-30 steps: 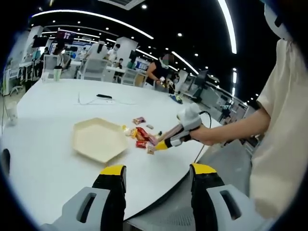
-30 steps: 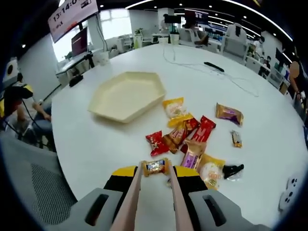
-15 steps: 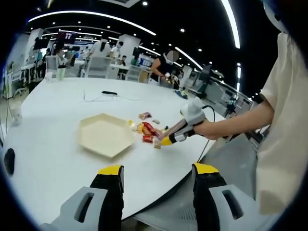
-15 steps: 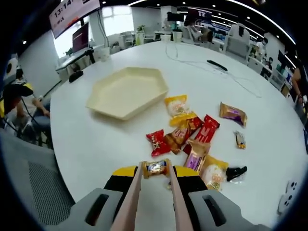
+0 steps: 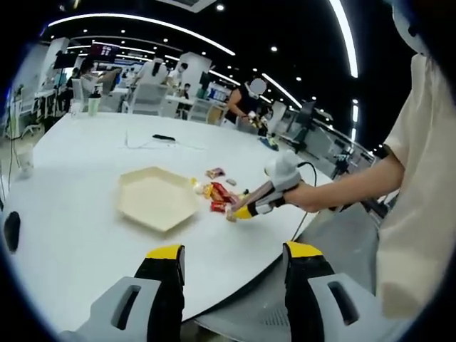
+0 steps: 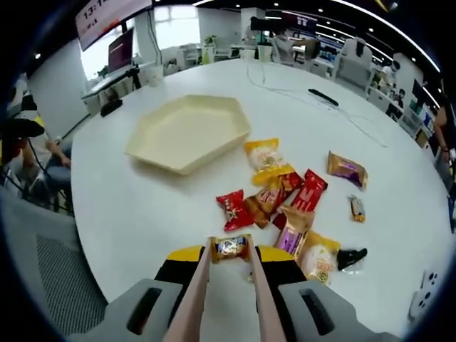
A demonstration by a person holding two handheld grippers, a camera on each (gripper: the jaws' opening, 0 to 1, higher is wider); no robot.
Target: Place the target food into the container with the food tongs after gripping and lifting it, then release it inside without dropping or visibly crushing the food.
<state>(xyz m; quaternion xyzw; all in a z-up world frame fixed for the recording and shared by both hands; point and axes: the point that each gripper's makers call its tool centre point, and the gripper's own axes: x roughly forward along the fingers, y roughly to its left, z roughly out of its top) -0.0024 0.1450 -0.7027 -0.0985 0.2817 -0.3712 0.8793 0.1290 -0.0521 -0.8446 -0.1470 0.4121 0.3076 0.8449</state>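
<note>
Right tongs [image 6: 229, 251] pinch a small wrapped snack [image 6: 230, 247] between two long pale tips, held above the white round worktop [image 6: 128, 206] near its edge, apart from the rest of the pile. Hexagonal cream tray [image 6: 187, 132] sits further in on the worktop, nothing in it. Between the tray and the held snack lies a loose cluster of packets: a yellow packet [image 6: 266, 160] just beside the tray corner, a red packet [image 6: 231, 211] nearest the tongs, another red packet [image 6: 307, 191] right of it, a purple-brown packet [image 6: 347, 169] well off to the right. A black remote [image 6: 322, 97] and a thin cable lie at the far side. In the left gripper view the left tongs [image 5: 231, 274] are spread, holding nothing, yellow-tipped, hanging over the near worktop edge. The person's hand [image 5: 305, 197] holds the right tool there, tips over the packet cluster [image 5: 218, 195] right of the tray [image 5: 156, 198].
</note>
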